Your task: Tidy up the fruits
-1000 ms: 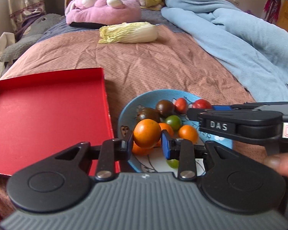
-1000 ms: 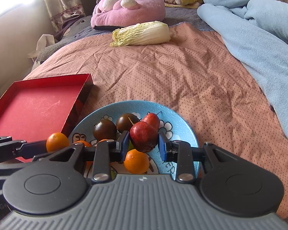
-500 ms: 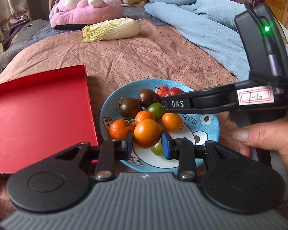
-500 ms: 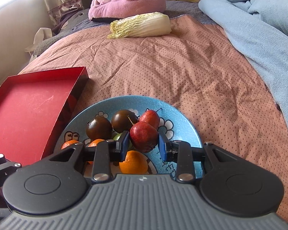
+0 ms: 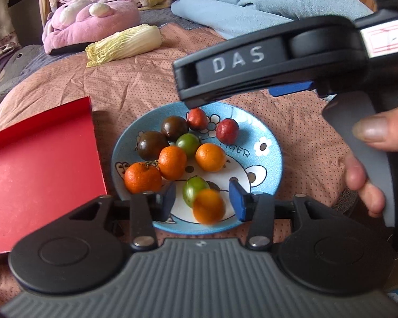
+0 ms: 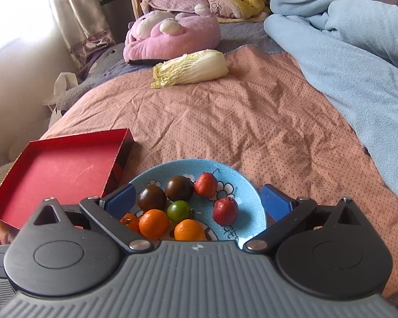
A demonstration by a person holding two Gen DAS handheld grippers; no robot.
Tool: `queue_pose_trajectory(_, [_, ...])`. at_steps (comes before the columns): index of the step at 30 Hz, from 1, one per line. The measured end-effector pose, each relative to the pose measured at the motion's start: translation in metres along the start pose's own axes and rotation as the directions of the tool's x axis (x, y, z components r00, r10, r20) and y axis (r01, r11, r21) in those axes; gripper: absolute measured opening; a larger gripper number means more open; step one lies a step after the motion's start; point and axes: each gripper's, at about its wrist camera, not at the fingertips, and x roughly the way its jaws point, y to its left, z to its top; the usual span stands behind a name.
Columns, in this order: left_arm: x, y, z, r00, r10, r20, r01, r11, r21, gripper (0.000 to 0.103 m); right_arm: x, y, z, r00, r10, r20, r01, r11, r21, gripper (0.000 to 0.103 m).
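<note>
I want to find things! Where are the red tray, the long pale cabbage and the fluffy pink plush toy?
red tray point(image 6: 63, 169), right wrist view, bare floor.
long pale cabbage point(image 6: 196, 67), right wrist view, middle.
fluffy pink plush toy point(image 6: 172, 38), right wrist view, body.

four oranges point(image 5: 210, 157), two green tomatoes point(image 5: 187, 144).

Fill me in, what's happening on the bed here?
A person holds a claw in each hand over a blue plate of small fruit on the bedspread. The left claw is opening, with a blurred orange fruit loose between its pads. The right claw is opening too, wide, gripping nothing. The red tray beside the plate holds no fruit.
</note>
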Motion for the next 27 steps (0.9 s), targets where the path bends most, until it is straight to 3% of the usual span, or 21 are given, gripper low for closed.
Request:
queue_pose_trajectory(6, [-0.006,-0.001,0.000,0.999,0.033,0.004,-0.033,0.999,0.003,0.053,-0.046,-0.022,-0.006,0.999,0.006,0.047,-0.008,0.999,0.043,0.103])
queue_pose_trajectory(8, [-0.009,0.003,0.001,0.999,0.047,0.001,-0.047,0.999,-0.016,0.065,-0.060,-0.032,-0.013,0.999,0.003,0.041,-0.005,0.999,0.052,0.103])
queue_pose_trajectory(9, [-0.013,0.005,0.001,0.998,0.060,0.016,-0.060,0.998,-0.028,0.080,-0.067,-0.038,-0.019,0.999,-0.004,0.032,0.003,0.999,0.053,0.103])
queue_pose_trajectory(10, [-0.017,0.007,0.001,0.997,0.072,0.037,-0.070,0.997,-0.038,0.086,-0.072,-0.043,-0.024,1.000,-0.012,0.021,0.011,0.998,0.054,0.103])
queue_pose_trajectory(14, [-0.032,0.011,0.001,0.987,0.128,0.096,-0.122,0.991,-0.060,0.086,-0.087,-0.060,-0.051,0.998,-0.034,-0.055,0.037,0.998,0.059,0.103])
queue_pose_trajectory(22, [-0.038,0.012,-0.005,0.992,0.122,0.035,-0.117,0.987,-0.114,0.086,-0.088,-0.050,-0.098,0.978,0.005,-0.206,-0.005,1.000,-0.002,0.103])
queue_pose_trajectory(27, [-0.047,0.013,-0.011,0.986,0.169,-0.008,-0.168,0.972,-0.166,0.086,-0.084,-0.026,-0.108,0.965,0.028,-0.263,-0.055,0.994,-0.097,0.103])
